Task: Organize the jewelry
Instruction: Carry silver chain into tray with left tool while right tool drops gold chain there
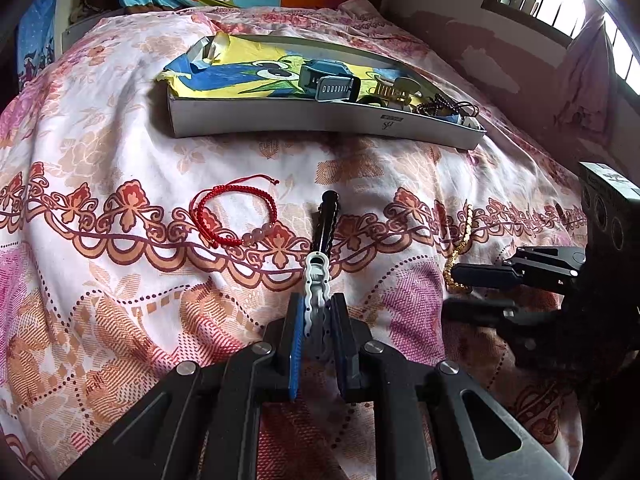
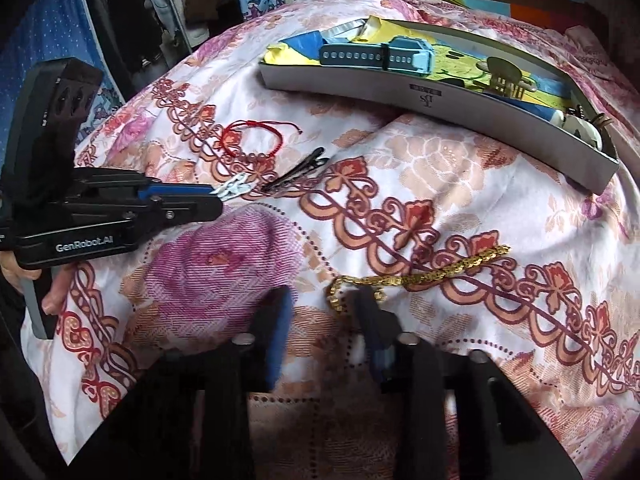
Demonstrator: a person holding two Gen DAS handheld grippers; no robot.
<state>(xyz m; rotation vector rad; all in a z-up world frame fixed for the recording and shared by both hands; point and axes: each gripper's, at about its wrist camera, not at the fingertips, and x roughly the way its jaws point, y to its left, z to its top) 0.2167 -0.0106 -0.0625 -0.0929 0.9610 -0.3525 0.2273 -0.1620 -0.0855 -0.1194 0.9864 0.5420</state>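
Left gripper [image 1: 316, 316] clamps white end of hair clip [image 1: 320, 264], tip resting on floral bedspread [image 1: 120, 280]. Right gripper [image 2: 324, 312] jaws parted, gold chain [image 2: 420, 276] lying at fingertips, unpinched. Red bracelet [image 1: 232, 216] beside clip. Tray [image 1: 320, 120] beyond holds watch [image 1: 328, 84].

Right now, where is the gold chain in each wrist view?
Left wrist: gold chain lies far right, beside the right gripper.
Right wrist: gold chain lies centre, its near end between that gripper's open fingers.
Shared landmark: the grey tray lies beyond it.
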